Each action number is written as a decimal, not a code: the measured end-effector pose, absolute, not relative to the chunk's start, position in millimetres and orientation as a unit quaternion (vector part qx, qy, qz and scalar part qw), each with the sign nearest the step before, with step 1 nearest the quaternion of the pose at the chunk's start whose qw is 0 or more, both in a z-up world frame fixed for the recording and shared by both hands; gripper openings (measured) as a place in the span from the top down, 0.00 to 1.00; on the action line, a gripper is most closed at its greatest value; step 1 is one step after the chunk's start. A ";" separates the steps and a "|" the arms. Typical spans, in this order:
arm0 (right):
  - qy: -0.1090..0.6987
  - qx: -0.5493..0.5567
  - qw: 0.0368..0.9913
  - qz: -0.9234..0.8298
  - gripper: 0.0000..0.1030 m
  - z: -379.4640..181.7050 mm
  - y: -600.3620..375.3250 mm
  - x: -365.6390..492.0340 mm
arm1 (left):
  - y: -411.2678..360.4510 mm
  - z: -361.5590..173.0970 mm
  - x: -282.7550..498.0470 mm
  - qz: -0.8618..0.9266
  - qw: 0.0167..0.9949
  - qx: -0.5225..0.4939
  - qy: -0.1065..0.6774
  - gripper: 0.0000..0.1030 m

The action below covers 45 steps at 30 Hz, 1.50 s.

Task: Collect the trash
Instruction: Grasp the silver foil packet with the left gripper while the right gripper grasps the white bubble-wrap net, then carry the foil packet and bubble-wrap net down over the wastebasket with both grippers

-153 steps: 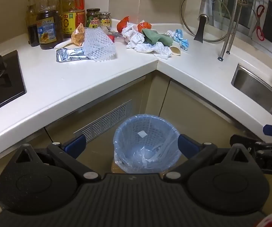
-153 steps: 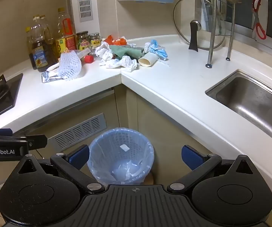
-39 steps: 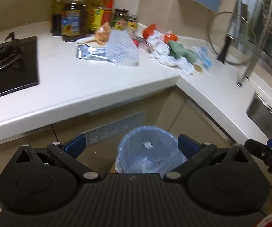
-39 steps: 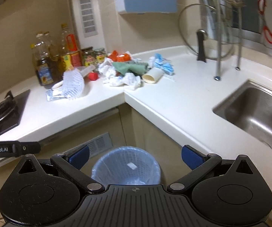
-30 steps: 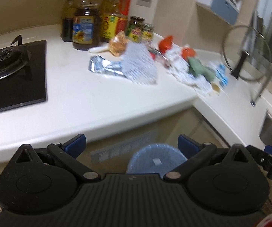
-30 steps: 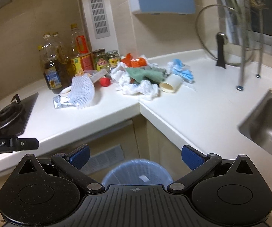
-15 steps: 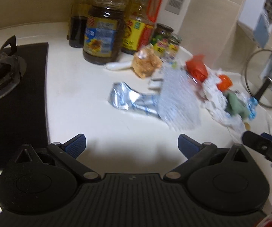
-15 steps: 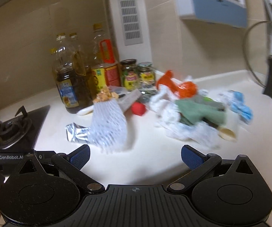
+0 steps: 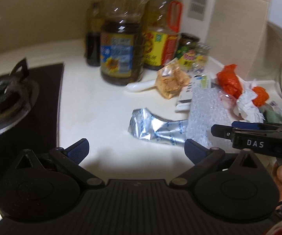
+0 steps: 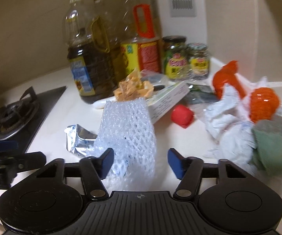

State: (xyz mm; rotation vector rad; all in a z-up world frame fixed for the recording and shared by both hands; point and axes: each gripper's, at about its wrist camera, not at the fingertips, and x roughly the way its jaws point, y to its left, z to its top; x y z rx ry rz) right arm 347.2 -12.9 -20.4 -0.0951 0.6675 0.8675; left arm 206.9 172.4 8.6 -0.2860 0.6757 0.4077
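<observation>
Two hand-held grippers close in on a litter-strewn kitchen worktop [image 10: 82, 78], where the job of collecting trash looks barely begun: nothing is held, and every scrap in view lies where it fell. The right hand-held gripper [image 10: 141, 163] is spread open, its blue-tipped fingers set either side of the lower end of a white foam fruit net [image 10: 129, 129], with no squeeze visible on the mesh. The left hand-held gripper [image 9: 137, 148] is also wide open and empty, poised near a crumpled silver foil pouch [image 9: 154, 127] that lies flat, partly tucked under the net.

The net is a soft, puffy lattice sleeve standing loosely on the worktop; it will likely collapse under a pinch and weigh next to nothing. Behind it sit a tan crinkled wrapper [image 10: 133, 90], a flattened white carton [image 10: 166, 99], a red cap [image 10: 182, 115], wads of white tissue [image 10: 229, 131], orange plastic bags [image 10: 262, 101] and a green cloth [image 10: 274, 146], all awaiting removal. The oil bottles [image 10: 90, 66] and jars [image 10: 176, 58] along the wall appear to be staying. No bin shows in either view.
</observation>
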 end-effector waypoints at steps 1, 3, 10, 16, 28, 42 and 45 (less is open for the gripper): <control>0.320 -0.046 0.850 0.416 0.55 -22.2 -12.8 351.3 | 171.3 7.8 207.2 0.204 0.910 -0.143 0.330 0.01; 0.321 -0.053 0.848 0.419 0.76 -23.7 -13.7 355.8 | 167.9 6.1 208.8 0.211 0.909 -0.140 0.330 0.01; 0.307 -0.043 0.853 0.419 0.94 -8.7 -45.5 351.9 | 158.8 -0.5 231.7 0.182 0.918 -0.095 0.339 0.01; 0.315 -0.028 0.864 0.392 0.94 -4.3 -76.3 343.1 | 155.0 -3.2 266.7 0.063 0.925 0.065 0.370 0.03; 0.332 0.012 0.888 0.319 0.94 -7.6 -101.8 325.3 | 171.4 -19.9 325.2 -0.176 0.855 0.233 0.428 0.19; 0.327 0.021 0.893 0.309 0.94 -5.6 -109.7 313.7 | 161.8 -17.6 312.4 -0.167 0.852 0.116 0.483 0.62; 0.328 0.017 0.891 0.315 0.94 -6.3 -110.1 312.6 | 151.1 -19.3 308.7 -0.169 0.851 0.138 0.478 0.58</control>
